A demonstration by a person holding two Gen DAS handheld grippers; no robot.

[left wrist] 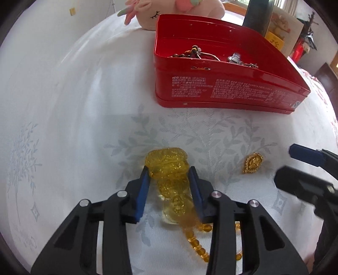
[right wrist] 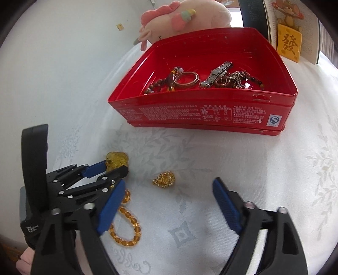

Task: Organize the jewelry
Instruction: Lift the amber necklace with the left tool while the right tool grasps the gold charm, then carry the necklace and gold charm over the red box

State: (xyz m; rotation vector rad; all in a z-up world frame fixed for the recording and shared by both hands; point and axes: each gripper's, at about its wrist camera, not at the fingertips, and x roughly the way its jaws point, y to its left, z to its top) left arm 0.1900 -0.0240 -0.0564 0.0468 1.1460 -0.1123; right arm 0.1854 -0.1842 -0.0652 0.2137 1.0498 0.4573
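Note:
An amber pendant with a string of amber beads lies on the white cloth. My left gripper points down at it, and its blue pads press the pendant from both sides. The same gripper shows at the left of the right wrist view. A small gold brooch lies to the right of the pendant. My right gripper stands open, the brooch just beyond the gap between its fingertips, untouched. The open red tin behind holds a watch, rings and chains.
A pink plush toy sits behind the red tin. An open book with a yellow card stands at the back right. A white patterned cloth covers the table between the tin and the grippers.

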